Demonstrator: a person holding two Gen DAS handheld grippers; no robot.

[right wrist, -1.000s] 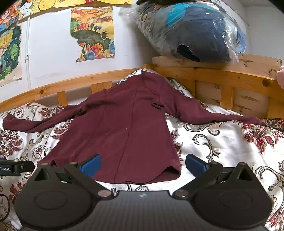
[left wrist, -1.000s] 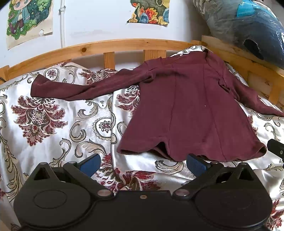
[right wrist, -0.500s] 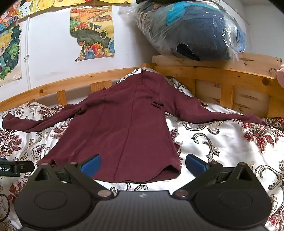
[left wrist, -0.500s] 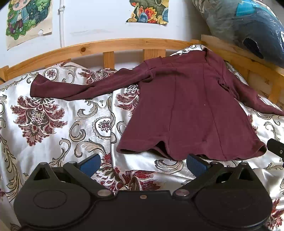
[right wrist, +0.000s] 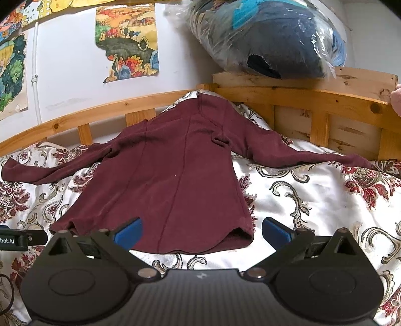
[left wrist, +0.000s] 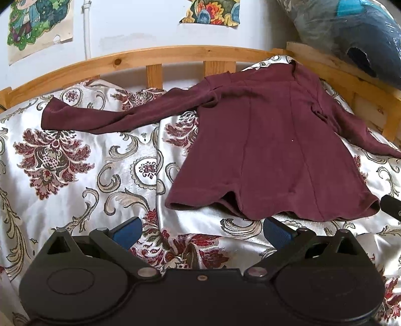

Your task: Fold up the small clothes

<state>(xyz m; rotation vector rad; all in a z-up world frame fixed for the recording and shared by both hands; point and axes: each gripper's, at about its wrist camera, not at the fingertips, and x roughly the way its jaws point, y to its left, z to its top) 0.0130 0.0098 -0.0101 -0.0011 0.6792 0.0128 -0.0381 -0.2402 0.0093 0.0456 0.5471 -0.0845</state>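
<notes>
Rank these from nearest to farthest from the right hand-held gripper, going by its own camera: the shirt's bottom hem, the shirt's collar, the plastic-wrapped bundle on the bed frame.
1. Bottom hem: just ahead of the open right hand-held gripper.
2. Collar: far end of the maroon shirt, by the wooden rail.
3. Plastic-wrapped bundle: highest, upper right, on the frame.

Wall: white (left wrist: pixel 150 22), bright in even light, a thin pipe (left wrist: pixel 86 27) running down it.
Posters: colourful drawings (right wrist: pixel 126 40) stuck up – corners torn and curling.
Bed frame: pale wooden rail (left wrist: pixel 155 54) with short slats, a higher headboard (right wrist: pixel 313 100) at the right.
Bedding: shiny white cover (left wrist: pixel 75 160) with dark red flowers and scrolls.
Up top: a plastic-wrapped bundle (right wrist: pixel 270 37) on the headboard.
</notes>
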